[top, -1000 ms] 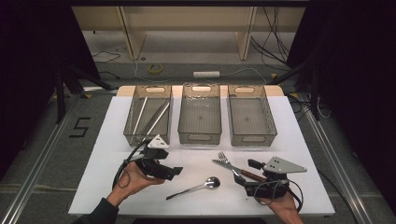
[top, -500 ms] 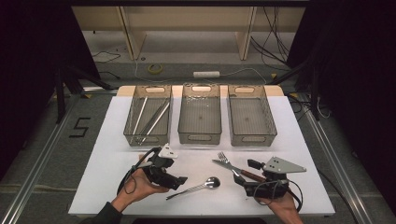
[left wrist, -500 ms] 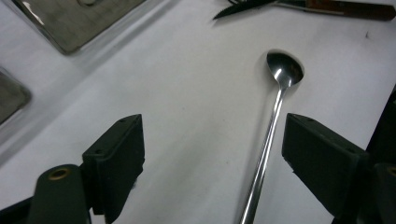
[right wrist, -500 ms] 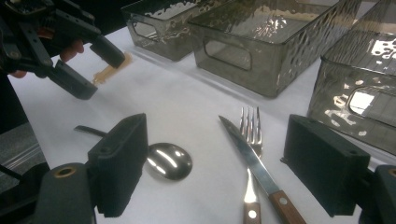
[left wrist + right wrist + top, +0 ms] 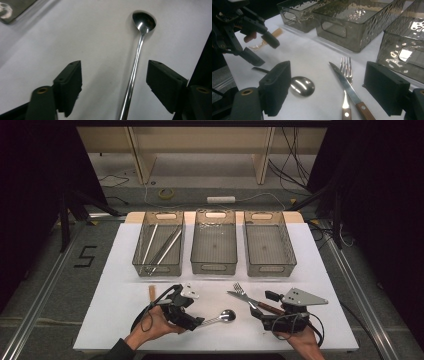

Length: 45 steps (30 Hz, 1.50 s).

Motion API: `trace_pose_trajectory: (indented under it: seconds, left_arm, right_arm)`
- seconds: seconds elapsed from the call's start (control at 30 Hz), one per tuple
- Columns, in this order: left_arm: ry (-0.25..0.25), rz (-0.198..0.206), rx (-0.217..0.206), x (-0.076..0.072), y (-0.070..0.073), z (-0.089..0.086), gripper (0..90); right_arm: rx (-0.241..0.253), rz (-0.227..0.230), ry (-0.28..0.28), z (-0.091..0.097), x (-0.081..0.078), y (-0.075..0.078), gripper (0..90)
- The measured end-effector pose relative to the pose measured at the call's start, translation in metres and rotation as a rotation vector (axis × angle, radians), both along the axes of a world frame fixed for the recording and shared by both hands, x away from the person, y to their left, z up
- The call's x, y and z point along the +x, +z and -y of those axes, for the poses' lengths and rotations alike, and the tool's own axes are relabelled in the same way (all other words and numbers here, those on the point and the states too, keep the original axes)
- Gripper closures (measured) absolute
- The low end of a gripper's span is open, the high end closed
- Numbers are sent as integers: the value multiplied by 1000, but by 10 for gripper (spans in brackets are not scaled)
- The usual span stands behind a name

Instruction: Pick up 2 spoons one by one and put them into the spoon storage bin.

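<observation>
Because the spoon lies flat on the white table with its long handle running between the jaws of the left gripper, that gripper is set for a pick across the handle. Its jaws have just been closing, yet they stand apart, one on each side of the handle, with neither pad touching the metal. The spoon is polished steel, slim-handled, with a small oval bowl facing up; the bowl rests clear of the gripper, beyond the jaw tips.

Taking the spoon as reference, a fork and a wooden-handled knife lie crossed just beside its bowl. The right gripper rests over their handles with its jaws wide apart and gripping nothing.

Beyond the spoon stand three clear bins in a row. The left bin holds long metal pieces; the middle bin and the right bin appear empty. This layout suggests sorting, one kind of cutlery per bin. A small wooden piece lies near the spoon's handle end, on the bin side.
</observation>
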State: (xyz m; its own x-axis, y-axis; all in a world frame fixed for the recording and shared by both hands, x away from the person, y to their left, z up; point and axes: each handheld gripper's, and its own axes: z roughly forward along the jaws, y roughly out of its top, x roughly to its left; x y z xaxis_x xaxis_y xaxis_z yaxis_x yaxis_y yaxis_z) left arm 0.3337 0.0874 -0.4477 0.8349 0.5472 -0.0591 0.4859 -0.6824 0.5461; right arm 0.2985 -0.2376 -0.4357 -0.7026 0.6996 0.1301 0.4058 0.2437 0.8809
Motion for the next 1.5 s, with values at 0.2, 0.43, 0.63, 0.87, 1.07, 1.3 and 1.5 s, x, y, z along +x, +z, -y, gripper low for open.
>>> trace_pose_trajectory:
  seconds: [0.2, 0.43, 0.63, 0.87, 1.07, 1.3, 1.5]
  left_arm:
    - [-44, -12, 8, -5, -4, 6, 416]
    - [-98, -16, 44, -10, -12, 11, 552]
    - [-124, -12, 52, -12, -15, 15, 641]
    - [-138, -6, 69, -11, -19, 20, 698]
    - [-161, 6, 108, -13, -22, 25, 733]
    - [-158, 7, 112, -12, -22, 28, 780]
    - [-157, -1, 107, -12, -22, 28, 830]
  right_arm:
    - [-3, 2, -2, 0, -1, 0, 230]
    - [-12, 6, 2, -3, -2, 1, 231]
    - [-17, 5, 0, -4, -2, 1, 231]
    - [-18, 2, 0, -4, -1, 1, 231]
    - [-18, 1, 0, -4, -1, 1, 231]
    - [-14, 2, -4, -3, -1, 0, 232]
    - [-12, 0, -8, -3, -1, 0, 232]
